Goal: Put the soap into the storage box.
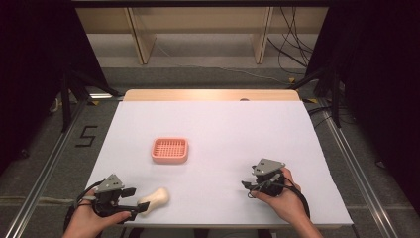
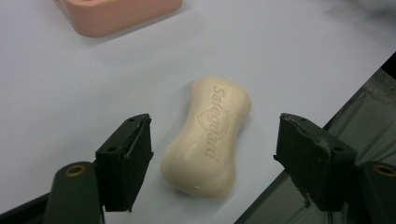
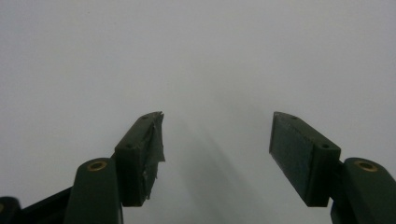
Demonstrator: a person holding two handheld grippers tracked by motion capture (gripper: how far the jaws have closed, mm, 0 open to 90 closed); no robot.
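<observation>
A cream bar of soap [image 2: 208, 135] lies on the white table near its front left edge, also visible in the high view as the soap [image 1: 155, 199]. My left gripper [image 2: 212, 149] is open, its jaws standing on either side of the soap's near end without touching it. In the high view the left gripper [image 1: 134, 199] sits at the soap's left end. A pink soap dish [image 1: 170, 149] with a slotted floor rests further back, left of centre; its corner, the dish [image 2: 116, 14], shows at the top of the left gripper view. My right gripper [image 3: 217, 144] is open over bare table, at the front right [image 1: 249, 186].
The white sheet [image 1: 223, 129] covers the table, with a strip of bare wood [image 1: 208, 95] at the far edge. The table's front edge lies just under the left gripper's right jaw. Metal rails and dark floor flank both sides.
</observation>
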